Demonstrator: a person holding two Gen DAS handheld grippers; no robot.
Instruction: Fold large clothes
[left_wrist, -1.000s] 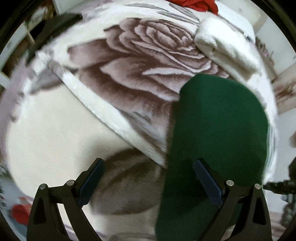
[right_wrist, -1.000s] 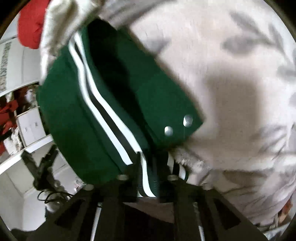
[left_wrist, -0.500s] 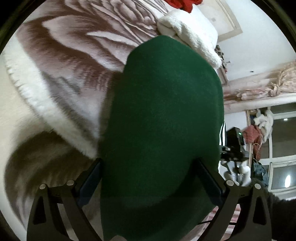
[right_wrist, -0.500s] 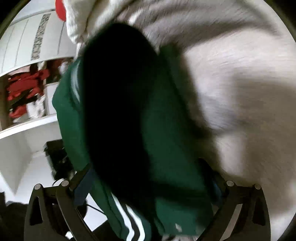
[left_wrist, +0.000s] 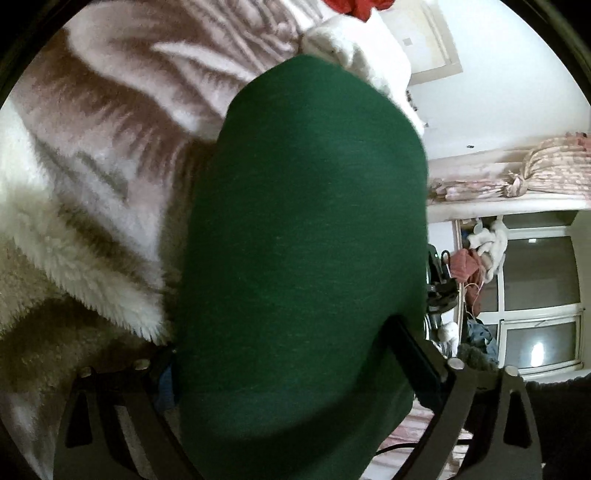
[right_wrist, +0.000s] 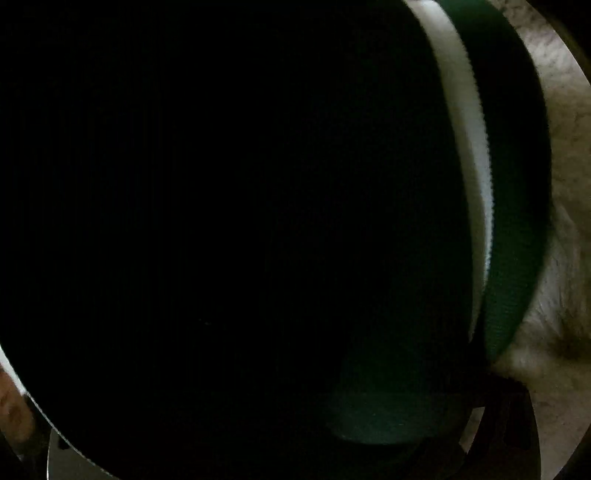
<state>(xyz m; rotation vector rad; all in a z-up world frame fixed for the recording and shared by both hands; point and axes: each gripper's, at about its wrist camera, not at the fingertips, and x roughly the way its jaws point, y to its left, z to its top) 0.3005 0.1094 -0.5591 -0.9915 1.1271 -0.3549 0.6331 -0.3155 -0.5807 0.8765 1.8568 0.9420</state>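
Left gripper (left_wrist: 295, 365) closing – green garment (left_wrist: 306, 240) between wide fingers, filling frame centre, over floral fleece blanket (left_wrist: 110, 147) at left. Right gripper – jaws wide per dark view, green garment with white stripe (right_wrist: 469, 155) smothering lens; grip unclear.

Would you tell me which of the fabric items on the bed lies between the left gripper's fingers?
The green garment, plain dark green; the fluffy flower-print blanket lies beneath it, the red cloth far behind.

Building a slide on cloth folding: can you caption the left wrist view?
Folded green garment on a floral fleece blanket fills the gap between the closing left gripper fingers.
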